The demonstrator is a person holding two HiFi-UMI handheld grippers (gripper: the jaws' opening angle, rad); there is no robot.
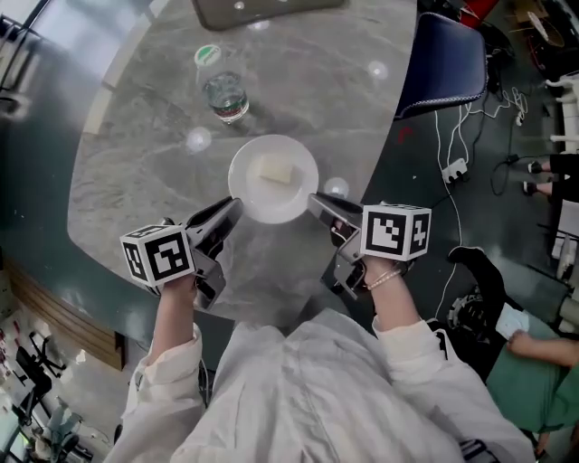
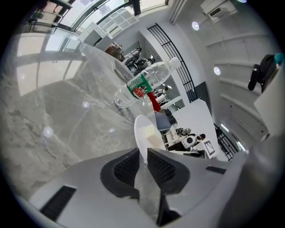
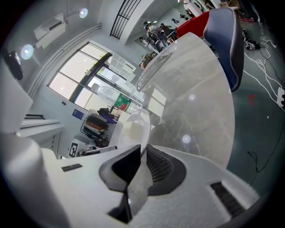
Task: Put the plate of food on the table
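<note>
A white plate (image 1: 272, 177) with a pale yellow block of food (image 1: 275, 169) on it hangs just over the grey marble table (image 1: 154, 172). My left gripper (image 1: 232, 206) is shut on the plate's left rim and my right gripper (image 1: 313, 201) is shut on its right rim. In the left gripper view the plate (image 2: 143, 132) stands edge-on between the dark pads (image 2: 161, 169). The right gripper view shows the plate's rim (image 3: 137, 127) pinched between its pads (image 3: 158, 165). Whether the plate touches the tabletop cannot be told.
A clear water bottle (image 1: 223, 86) with a green cap stands on the table beyond the plate. A dark tray (image 1: 262, 11) lies at the far edge. A blue chair (image 1: 443, 59) stands at the right, with cables (image 1: 470, 145) on the floor and a person (image 1: 534, 362) at the lower right.
</note>
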